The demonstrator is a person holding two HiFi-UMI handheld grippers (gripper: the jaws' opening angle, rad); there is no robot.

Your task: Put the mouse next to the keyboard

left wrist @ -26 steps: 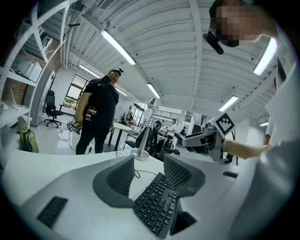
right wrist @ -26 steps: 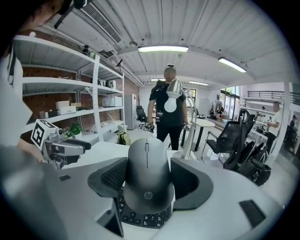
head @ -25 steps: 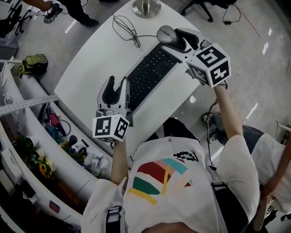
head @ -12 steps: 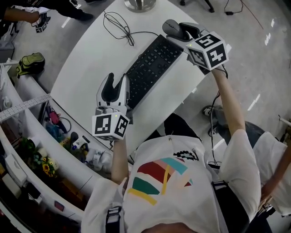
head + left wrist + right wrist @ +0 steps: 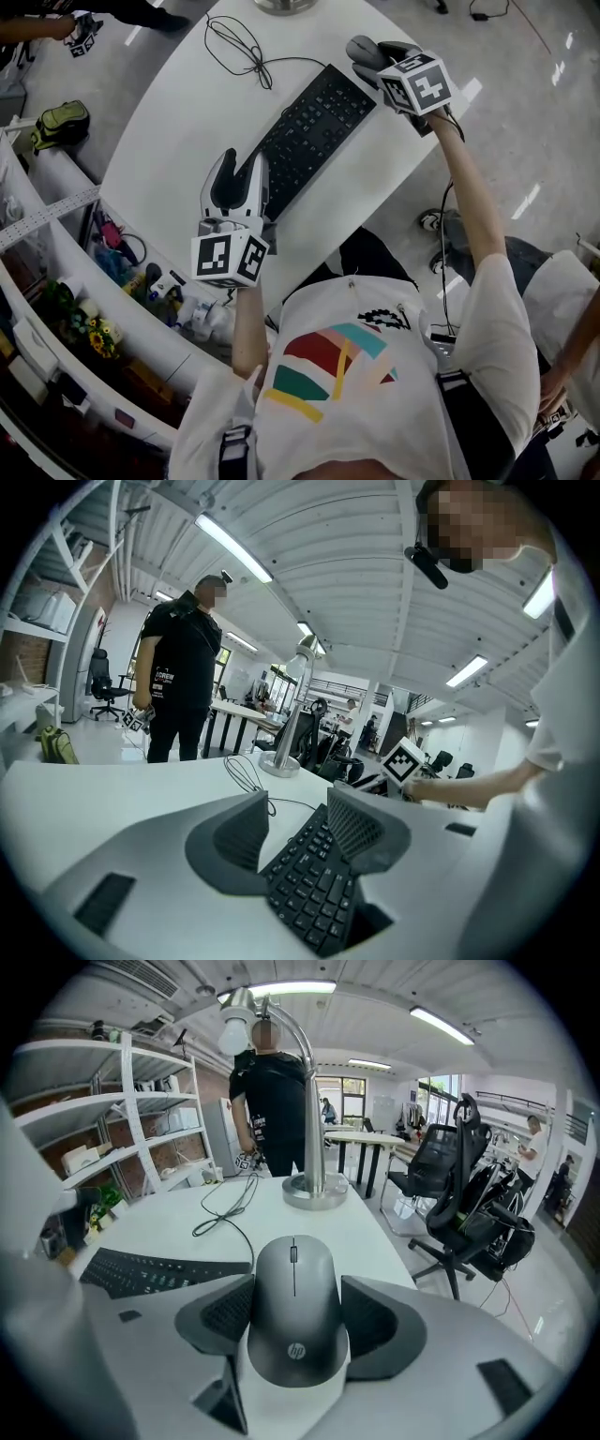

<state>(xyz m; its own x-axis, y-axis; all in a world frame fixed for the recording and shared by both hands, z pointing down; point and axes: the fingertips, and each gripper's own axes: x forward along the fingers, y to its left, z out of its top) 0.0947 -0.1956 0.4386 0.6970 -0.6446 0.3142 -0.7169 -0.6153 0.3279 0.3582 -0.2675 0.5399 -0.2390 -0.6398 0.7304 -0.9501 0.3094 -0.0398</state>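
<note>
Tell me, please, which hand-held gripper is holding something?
The right hand-held gripper, shut on the dark grey computer mouse; the left hand-held gripper is open and empty.

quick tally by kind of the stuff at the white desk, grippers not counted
keyboard: 1
mouse: 1
cable: 1
lamp: 1
total: 4

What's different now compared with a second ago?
The right gripper, still clamped on the mouse, carried it farther from the person and seemingly lower, by the keyboard's far end. Nothing was let go. The left gripper stayed open over the keyboard's near end.
</note>
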